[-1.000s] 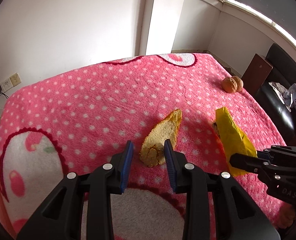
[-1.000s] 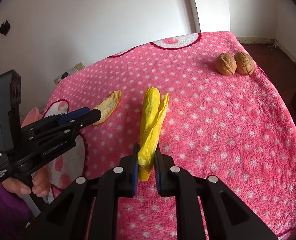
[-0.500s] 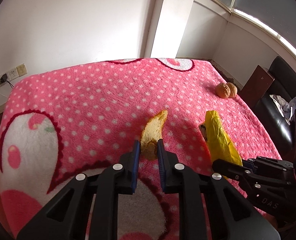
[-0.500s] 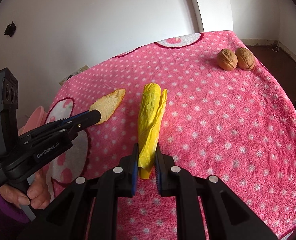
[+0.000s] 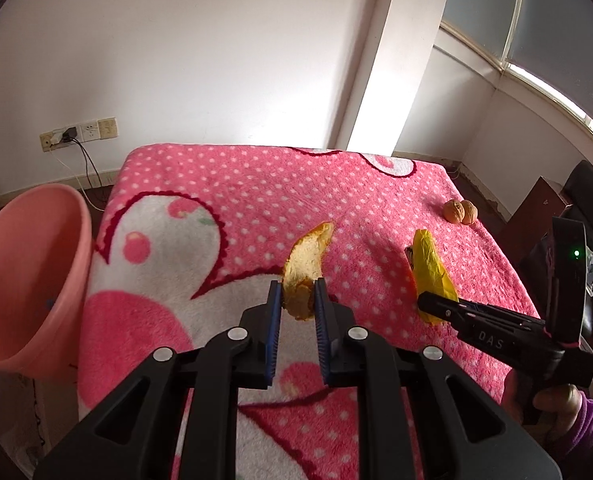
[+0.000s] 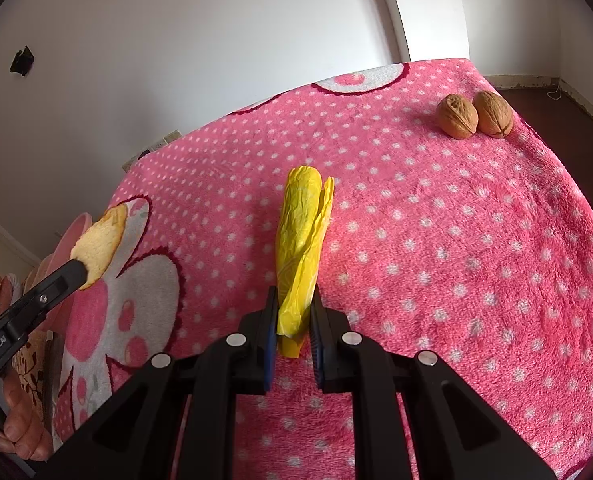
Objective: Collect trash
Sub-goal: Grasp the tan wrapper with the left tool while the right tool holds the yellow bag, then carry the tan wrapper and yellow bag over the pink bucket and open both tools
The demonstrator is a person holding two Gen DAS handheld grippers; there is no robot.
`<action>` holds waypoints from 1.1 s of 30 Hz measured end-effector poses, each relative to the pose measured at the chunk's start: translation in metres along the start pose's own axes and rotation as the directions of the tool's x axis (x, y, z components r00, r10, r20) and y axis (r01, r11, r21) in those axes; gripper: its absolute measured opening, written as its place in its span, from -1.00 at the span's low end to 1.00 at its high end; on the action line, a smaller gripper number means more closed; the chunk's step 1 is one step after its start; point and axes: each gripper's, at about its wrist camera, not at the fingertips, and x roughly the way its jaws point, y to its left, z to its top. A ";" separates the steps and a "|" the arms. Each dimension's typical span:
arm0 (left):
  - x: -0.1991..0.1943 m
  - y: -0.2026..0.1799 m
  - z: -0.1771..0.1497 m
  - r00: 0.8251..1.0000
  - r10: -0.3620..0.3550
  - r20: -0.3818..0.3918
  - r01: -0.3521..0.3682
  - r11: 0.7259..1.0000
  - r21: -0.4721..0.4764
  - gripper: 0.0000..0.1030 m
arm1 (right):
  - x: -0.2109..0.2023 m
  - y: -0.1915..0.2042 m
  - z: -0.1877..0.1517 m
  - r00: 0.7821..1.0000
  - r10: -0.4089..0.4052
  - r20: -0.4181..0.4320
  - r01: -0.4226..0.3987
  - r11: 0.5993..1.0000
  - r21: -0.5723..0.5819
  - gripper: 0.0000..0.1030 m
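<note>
Left gripper (image 5: pixel 298 299), jaws just closed, pinches the peel (image 5: pixel 305 262); right gripper (image 6: pixel 294 321) clamps the yellow wrapper (image 6: pixel 301 240). Peel could slip before reaching the pink bin (image 5: pixel 32 276) at nine o'clock.

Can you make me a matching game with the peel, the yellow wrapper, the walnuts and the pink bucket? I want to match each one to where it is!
Things:
1. orange peel
2. yellow wrapper
3. walnuts
4. pink bucket

Places:
A. side by side near the far corner of the blanket, nothing touching them
B. off the left edge of the blanket
C. pinched in the left gripper, up off the blanket
D. pinched at its near end in the right gripper

Pairs: 1-C, 2-D, 3-A, 4-B
</note>
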 end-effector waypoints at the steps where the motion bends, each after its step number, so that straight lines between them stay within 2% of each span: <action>1: -0.006 0.001 -0.003 1.000 0.008 0.007 -0.008 1.000 -0.003 -0.70 | 0.000 0.000 0.000 1.000 -0.002 0.001 0.002 1.000 -0.002 -0.75; 7: -0.027 0.008 -0.021 0.996 0.080 0.042 -0.078 0.996 -0.041 -0.70 | 0.001 0.004 0.000 1.000 -0.011 0.001 0.011 1.000 -0.026 -0.75; 12: -0.036 0.022 -0.029 0.986 0.155 0.068 -0.149 0.985 -0.085 -0.70 | 0.004 0.008 0.001 1.000 -0.016 -0.011 0.016 0.998 -0.053 -0.74; 17: -0.034 0.045 -0.037 0.977 0.209 0.042 -0.199 0.963 -0.180 -0.70 | 0.005 0.009 0.001 1.000 -0.027 -0.013 0.026 0.998 -0.064 -0.74; 22: -0.025 0.059 -0.036 0.978 0.205 0.022 -0.196 0.957 -0.215 -0.70 | 0.006 0.013 0.000 0.998 -0.056 -0.013 0.055 0.994 -0.091 -0.74; 28: -0.023 0.064 -0.031 0.982 0.185 0.050 -0.170 0.961 -0.216 -0.69 | 0.008 0.021 -0.001 0.994 -0.107 -0.013 0.104 0.984 -0.145 -0.72; 33: -0.028 0.077 -0.027 0.977 0.201 0.077 -0.178 0.955 -0.237 -0.69 | 0.009 0.026 -0.002 0.989 -0.145 -0.003 0.143 0.975 -0.169 -0.73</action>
